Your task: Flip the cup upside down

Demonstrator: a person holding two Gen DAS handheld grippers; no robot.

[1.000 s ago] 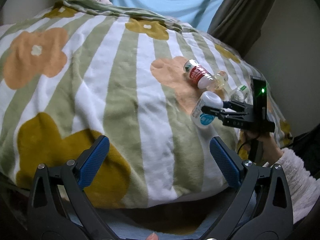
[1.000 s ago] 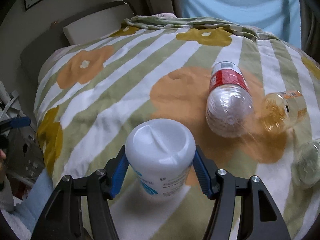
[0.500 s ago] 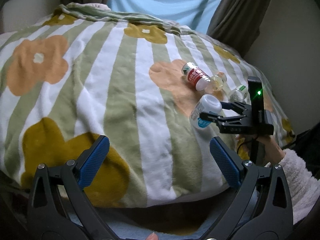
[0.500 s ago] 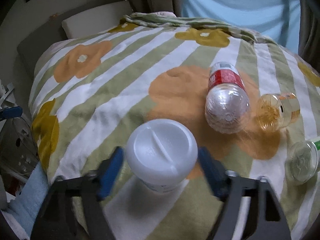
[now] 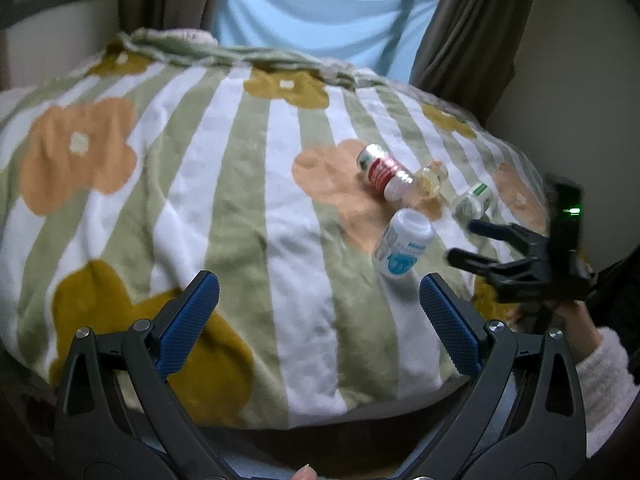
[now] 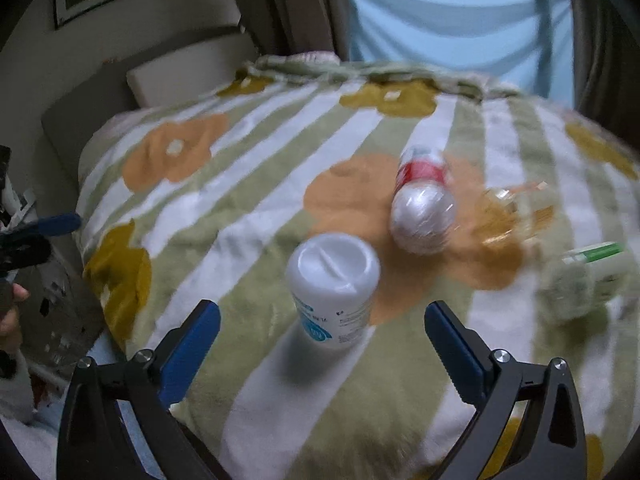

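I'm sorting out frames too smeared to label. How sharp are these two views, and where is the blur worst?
Right wrist view: motion blur across the bed; the white cup is soft, the bottles at right smear most, the right gripper stays crisp. Left wrist view: milder blur, blanket soft; left gripper sharp.

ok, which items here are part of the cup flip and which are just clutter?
In the job:
- white cup, standing bottom-up on the blanket
- right hand-held gripper, open, clear of the cup

Lying about:
- red-label bottle
- amber bottle
- green-label bottle
- left hand-held gripper, open, holding nothing
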